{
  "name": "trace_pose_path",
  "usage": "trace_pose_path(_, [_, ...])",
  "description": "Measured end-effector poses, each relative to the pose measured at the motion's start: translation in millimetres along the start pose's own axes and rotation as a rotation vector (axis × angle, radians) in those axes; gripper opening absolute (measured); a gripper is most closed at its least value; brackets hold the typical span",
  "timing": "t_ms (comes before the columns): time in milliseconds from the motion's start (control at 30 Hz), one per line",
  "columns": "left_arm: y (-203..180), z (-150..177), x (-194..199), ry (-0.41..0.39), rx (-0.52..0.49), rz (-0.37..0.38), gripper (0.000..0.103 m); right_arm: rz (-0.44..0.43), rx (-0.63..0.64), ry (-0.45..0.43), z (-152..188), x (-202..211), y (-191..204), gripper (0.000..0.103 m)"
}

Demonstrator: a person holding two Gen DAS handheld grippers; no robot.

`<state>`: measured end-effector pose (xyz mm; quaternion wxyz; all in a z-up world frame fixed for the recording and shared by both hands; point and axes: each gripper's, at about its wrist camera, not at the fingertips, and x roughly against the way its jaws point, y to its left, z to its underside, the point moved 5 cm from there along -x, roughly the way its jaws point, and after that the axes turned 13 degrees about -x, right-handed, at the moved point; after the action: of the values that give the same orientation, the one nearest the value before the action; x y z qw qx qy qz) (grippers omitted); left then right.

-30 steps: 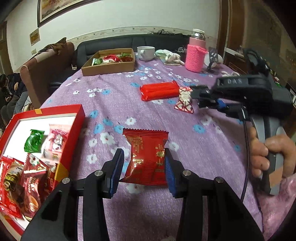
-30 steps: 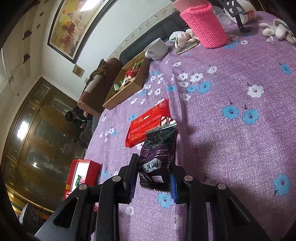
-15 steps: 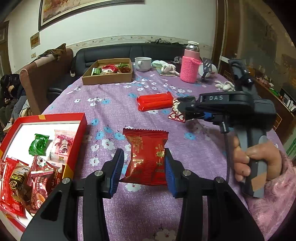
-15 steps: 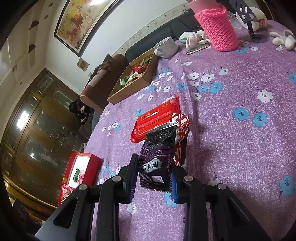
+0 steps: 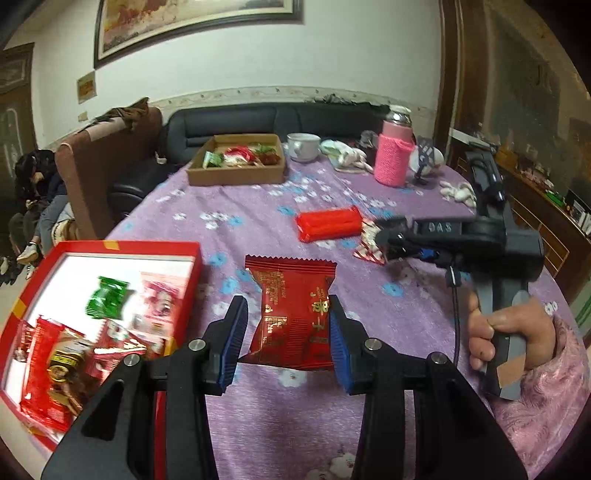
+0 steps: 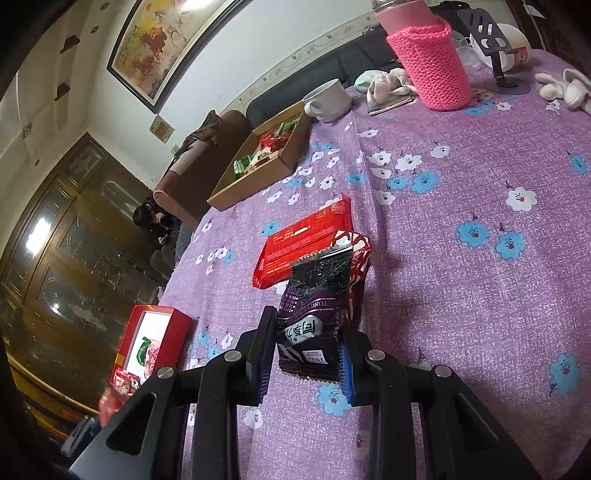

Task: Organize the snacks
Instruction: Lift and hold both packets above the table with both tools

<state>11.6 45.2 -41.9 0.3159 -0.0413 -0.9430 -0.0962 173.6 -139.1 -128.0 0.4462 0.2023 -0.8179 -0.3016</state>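
My left gripper is shut on a red snack packet and holds it just above the purple flowered tablecloth. Left of it lies an open red box with several wrapped snacks inside. My right gripper is shut on a dark purple snack packet that stands upright in its jaws. A red-and-white packet sits right behind that one, and whether they touch is unclear. In the left wrist view the right gripper is at the right, held by a hand.
A long red packet lies mid-table. At the far side stand a cardboard box with snacks, a white cup, a pink knitted bottle and a phone stand. A sofa and seated people are beyond the table.
The left gripper has risen and tilted up with the red packet, so more of the room shows. In the right view the red-and-white packet has come into sight behind the dark packet.
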Motion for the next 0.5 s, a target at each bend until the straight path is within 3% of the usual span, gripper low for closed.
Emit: trace_pose_path(500, [26, 3, 11, -0.012, 0.017, -0.072, 0.041, 0.028, 0.018, -0.028, -1, 3, -4, 0.030])
